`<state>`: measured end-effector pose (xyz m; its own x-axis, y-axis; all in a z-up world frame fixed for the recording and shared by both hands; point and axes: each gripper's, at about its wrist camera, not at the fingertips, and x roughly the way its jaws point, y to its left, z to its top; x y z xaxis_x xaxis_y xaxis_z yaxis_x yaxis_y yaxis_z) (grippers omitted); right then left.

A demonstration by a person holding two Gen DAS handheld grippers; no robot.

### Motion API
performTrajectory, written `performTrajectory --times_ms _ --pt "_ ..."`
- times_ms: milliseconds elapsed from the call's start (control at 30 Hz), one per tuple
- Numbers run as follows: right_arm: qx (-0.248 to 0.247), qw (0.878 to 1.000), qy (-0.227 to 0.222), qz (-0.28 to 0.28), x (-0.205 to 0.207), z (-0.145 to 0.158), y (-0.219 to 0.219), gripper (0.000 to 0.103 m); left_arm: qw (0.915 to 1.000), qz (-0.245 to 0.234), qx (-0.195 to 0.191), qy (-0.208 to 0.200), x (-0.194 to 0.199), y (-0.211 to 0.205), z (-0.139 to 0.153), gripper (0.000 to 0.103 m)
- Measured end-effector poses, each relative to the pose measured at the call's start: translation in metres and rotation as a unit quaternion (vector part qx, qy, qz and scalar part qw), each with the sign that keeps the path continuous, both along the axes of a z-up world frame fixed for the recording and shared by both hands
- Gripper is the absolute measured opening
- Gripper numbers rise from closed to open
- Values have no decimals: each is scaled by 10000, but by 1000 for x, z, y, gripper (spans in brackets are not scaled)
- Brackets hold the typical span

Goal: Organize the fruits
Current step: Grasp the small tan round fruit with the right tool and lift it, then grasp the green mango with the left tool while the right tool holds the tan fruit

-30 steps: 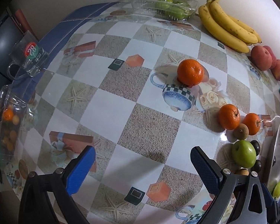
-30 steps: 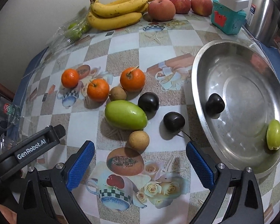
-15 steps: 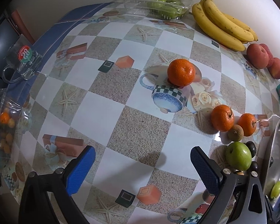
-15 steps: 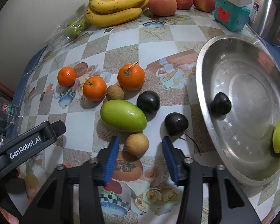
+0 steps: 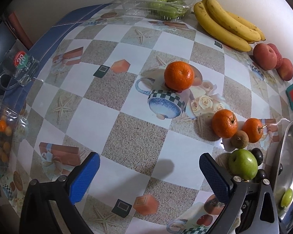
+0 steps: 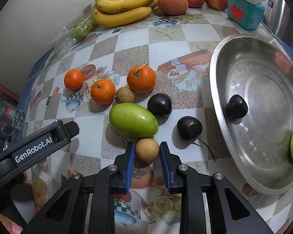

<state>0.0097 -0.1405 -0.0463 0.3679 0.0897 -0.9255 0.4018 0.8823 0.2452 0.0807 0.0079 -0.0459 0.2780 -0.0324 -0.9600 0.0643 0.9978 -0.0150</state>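
The right tool [image 6: 147, 149] is clamped on a small tan round fruit [image 6: 147, 149] that sits on the bench [image 6: 130, 44], one blue pad against each of its sides. Just beyond the tool's tips lies a green mango [image 6: 133, 120], with a dark plum [image 6: 189, 128] ahead to the right and a steel pan [image 6: 214, 78] further right, holding another plum [image 6: 236, 106]. The left tool [image 5: 149, 170] hangs over bare bench with its jaws wide apart, an orange [image 5: 179, 75] well ahead of it.

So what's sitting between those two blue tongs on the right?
A small tan round fruit, squeezed between the right tongs on the tablecloth, seen in the right wrist view.
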Motion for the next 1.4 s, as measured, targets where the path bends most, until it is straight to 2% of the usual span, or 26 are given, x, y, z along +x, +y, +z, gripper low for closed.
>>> performTrajectory --times_ms 433,633,833,1133,1400 --pt "51 9979 -553 -337 -16 38 -23 27 9995 -54 -326 -10 8 -9 9 102" --pt "-29 9952 -571 -791 -30 46 -53 27 9977 -405 -544 -4 2 -27 9 98" --pt "-83 9919 -507 -1162 -43 46 -76 27 9916 -967 -861 27 -5 -55 11 93" --pt "-27 9888 -554 -1387 -53 47 -89 27 9841 -1531 -904 56 -17 -89 7 84" --pt "-7 9892 -524 -1369 -52 47 -88 27 9806 -1827 -710 65 -23 -106 -1 76"
